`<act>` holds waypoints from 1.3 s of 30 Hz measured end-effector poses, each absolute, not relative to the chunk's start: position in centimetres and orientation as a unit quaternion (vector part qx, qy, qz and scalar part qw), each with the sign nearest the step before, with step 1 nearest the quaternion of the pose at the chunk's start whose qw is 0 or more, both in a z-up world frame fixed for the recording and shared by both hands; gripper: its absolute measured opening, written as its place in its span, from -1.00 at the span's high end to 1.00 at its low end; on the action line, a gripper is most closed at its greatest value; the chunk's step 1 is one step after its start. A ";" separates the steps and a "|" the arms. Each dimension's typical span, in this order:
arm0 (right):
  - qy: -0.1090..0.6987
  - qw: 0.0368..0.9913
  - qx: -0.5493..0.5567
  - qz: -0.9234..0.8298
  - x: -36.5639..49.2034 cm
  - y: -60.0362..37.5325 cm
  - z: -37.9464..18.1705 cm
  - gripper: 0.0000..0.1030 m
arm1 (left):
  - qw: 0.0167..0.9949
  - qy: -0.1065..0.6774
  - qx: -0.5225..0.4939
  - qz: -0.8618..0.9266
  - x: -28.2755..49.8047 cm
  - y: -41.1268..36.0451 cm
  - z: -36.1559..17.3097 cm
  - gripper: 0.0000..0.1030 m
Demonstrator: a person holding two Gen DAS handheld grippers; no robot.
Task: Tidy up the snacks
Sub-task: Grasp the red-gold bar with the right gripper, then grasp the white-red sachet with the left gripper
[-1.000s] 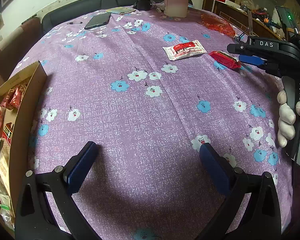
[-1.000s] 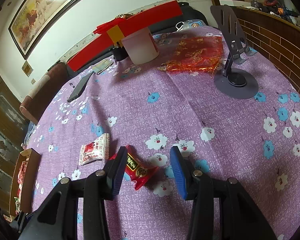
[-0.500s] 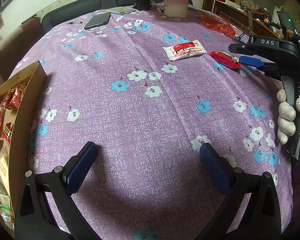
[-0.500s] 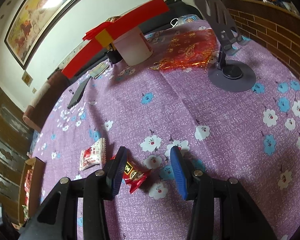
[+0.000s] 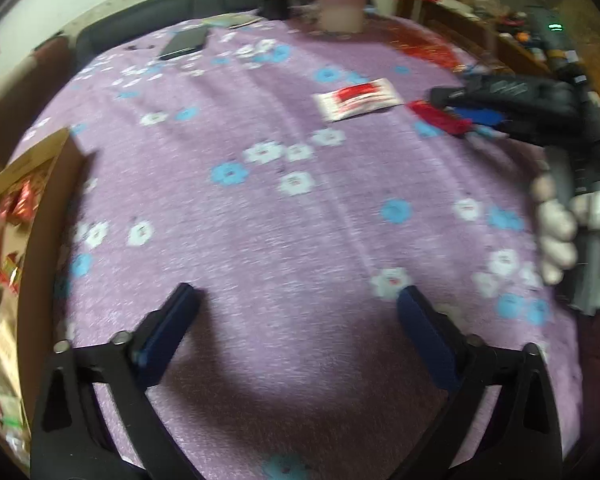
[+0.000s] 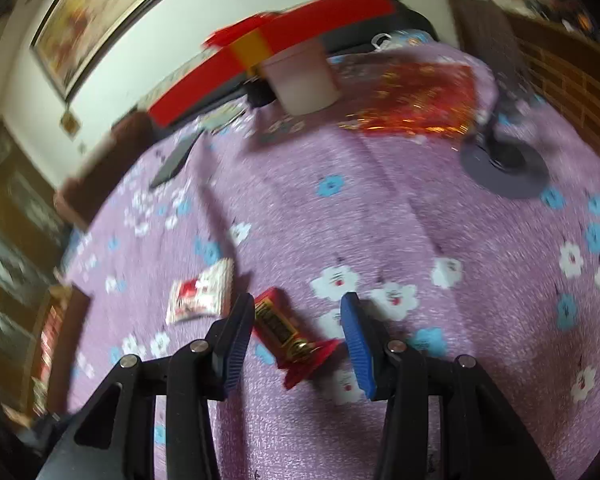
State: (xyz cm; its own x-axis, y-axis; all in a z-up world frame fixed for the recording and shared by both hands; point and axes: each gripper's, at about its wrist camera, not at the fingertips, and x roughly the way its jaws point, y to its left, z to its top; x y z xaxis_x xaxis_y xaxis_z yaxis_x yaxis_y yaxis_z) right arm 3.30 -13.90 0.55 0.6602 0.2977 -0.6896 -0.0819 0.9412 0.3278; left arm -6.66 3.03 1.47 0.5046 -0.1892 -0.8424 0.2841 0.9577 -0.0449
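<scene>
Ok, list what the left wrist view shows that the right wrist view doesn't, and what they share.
Only the left wrist view: the left tool, open over bare cloth, and the gloved hand holding the right tool.
Only the right wrist view: the grey stand, the framed picture, and the right tool straddling the red snack.
Both: the white snack, the snack box, the phone and the purple tablecloth.

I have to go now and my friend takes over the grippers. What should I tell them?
Left gripper: open, empty, jaws just closed a little, over bare cloth.
Right gripper: open around the red snack, left pad touching it, not yet squeezed.
White snack lies just left of it.
Box at the table's left edge already holds many snacks.
Left: close on the red snack, carry it to the box, then do the white one.
</scene>
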 end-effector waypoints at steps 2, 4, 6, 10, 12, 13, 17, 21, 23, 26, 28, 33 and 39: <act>0.401 0.904 0.100 0.107 3.2 -12.6 0.6 0.07 | 0.867 0.467 0.049 -0.164 -6.4 2.9 2.6 -0.79; 0.405 0.906 0.069 0.105 3.2 -11.5 0.6 0.08 | 0.878 0.445 0.082 -0.157 -5.7 2.3 4.0 -0.79; 0.404 0.907 0.055 0.100 3.1 -11.2 0.6 0.22 | 0.883 0.428 0.105 -0.163 -4.4 1.7 5.0 -0.79; 0.409 0.907 0.043 0.090 2.8 -11.1 0.6 0.43 | 0.883 0.404 0.128 -0.200 -0.9 0.3 5.6 -0.79; 0.409 0.908 0.043 0.084 2.5 -11.5 0.8 0.49 | 0.874 0.412 0.138 -0.217 1.4 -0.8 5.0 -0.79; 0.408 0.908 0.048 0.082 2.4 -11.8 0.9 0.49 | 0.870 0.414 0.145 -0.224 2.0 -1.3 4.8 -0.79; 0.415 0.903 0.071 0.083 2.6 -12.7 0.7 0.49 | 0.859 0.408 0.192 -0.242 4.5 -3.5 4.1 -0.79; 0.421 0.899 0.083 0.088 2.9 -13.1 0.5 0.48 | 0.851 0.398 0.218 -0.266 6.6 -4.8 3.8 -0.79; 0.422 0.898 0.086 0.089 3.0 -13.1 0.5 0.48 | 0.845 0.398 0.232 -0.270 7.4 -5.2 3.3 -0.79; 0.422 0.897 0.092 0.090 3.1 -13.3 0.5 0.48 | 0.836 0.400 0.254 -0.275 8.4 -6.0 2.5 -0.79; 0.422 0.897 0.096 0.090 3.2 -13.4 0.5 0.48 | 0.828 0.413 0.256 -0.280 9.0 -6.2 1.9 -0.79; 0.421 0.897 0.099 0.091 3.1 -13.4 0.6 0.48 | 0.810 0.454 0.185 -0.322 9.7 -5.7 1.9 0.12; 0.405 0.902 0.111 0.103 2.6 -13.5 1.2 0.49 | 0.816 0.453 0.190 -0.304 7.6 -6.2 2.2 0.45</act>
